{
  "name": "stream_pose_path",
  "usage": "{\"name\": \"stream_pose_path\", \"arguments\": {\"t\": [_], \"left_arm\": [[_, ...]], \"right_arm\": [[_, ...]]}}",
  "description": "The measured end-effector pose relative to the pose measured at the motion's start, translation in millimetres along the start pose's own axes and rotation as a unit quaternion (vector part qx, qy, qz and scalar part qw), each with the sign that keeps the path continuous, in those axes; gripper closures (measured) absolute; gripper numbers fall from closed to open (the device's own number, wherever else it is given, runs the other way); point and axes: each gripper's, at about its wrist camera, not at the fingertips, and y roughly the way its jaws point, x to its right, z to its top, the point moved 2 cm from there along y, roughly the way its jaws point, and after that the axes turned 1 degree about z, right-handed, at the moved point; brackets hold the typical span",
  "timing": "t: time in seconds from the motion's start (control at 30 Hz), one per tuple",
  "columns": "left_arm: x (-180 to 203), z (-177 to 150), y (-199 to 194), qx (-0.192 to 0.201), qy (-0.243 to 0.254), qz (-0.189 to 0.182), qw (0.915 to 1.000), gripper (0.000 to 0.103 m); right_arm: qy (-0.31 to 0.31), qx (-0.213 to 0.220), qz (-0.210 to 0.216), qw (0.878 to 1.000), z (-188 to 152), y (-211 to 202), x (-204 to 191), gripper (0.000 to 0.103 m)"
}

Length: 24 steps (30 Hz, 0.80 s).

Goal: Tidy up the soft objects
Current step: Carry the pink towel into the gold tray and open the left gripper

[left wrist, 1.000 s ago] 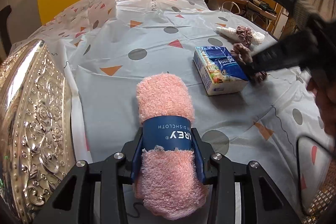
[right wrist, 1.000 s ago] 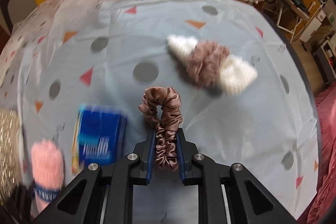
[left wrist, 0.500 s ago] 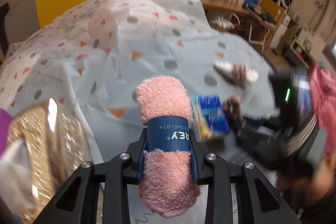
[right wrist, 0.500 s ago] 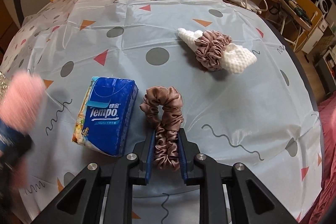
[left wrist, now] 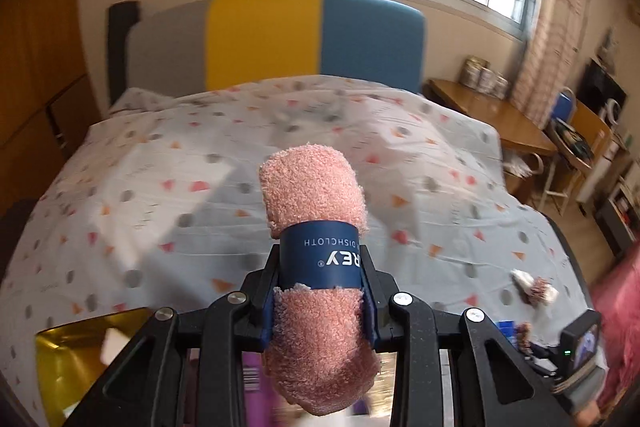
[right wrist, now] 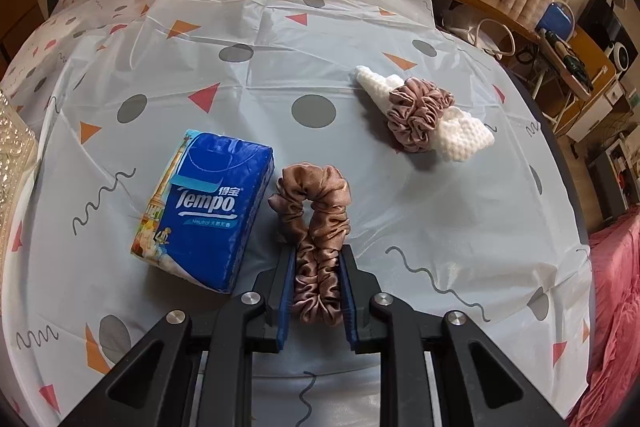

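A rolled pink dishcloth (left wrist: 316, 203) with a navy paper band is clamped in my left gripper (left wrist: 320, 267), which is shut on it and held high above the bed. Below it lies a gold box (left wrist: 80, 343) with purple items inside. My right gripper (right wrist: 316, 267) is shut on a brown satin scrunchie (right wrist: 316, 211), low over the patterned sheet. Beside it lies a blue Tempo tissue pack (right wrist: 204, 211). Farther right, a second brown scrunchie (right wrist: 420, 115) is wrapped around a white knitted piece (right wrist: 464, 139). The right gripper also shows small at the lower right of the left wrist view.
The bed's patterned plastic sheet (right wrist: 248, 67) fills both views. A grey, yellow and blue headboard (left wrist: 264, 39) stands behind it. A wooden desk (left wrist: 492, 115) and chairs line the right side. A pink blanket (right wrist: 616, 307) lies at the far right. An embossed gold edge (right wrist: 12, 147) shows at left.
My left gripper has risen sharply with the pink dishcloth and now looks toward the headboard, with the gold box under it. The right gripper has stayed on the scrunchie and shifted only slightly.
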Motion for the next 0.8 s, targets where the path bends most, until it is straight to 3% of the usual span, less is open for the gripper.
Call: {"name": "stream_pose_path", "arguments": {"t": [0.2, 0.5, 0.8], "left_arm": [[-102.3, -40.0, -12.4, -0.012, -0.062, 0.053, 0.9966, 0.069], [-210.6, -128.6, -58.6, -0.017, -0.144, 0.095, 0.9849, 0.069], [-268.2, -230.9, -99.4, -0.052, -0.216, 0.108, 0.9690, 0.069]], "right_arm": [[-0.029, 0.009, -0.024, 0.999, -1.5, -1.2, -8.5, 0.083], [-0.053, 0.017, -0.044, 0.997, -2.5, -0.9, -13.1, 0.083], [-0.070, 0.022, -0.060, 0.995, -6.6, -3.3, -20.0, 0.083]]}}
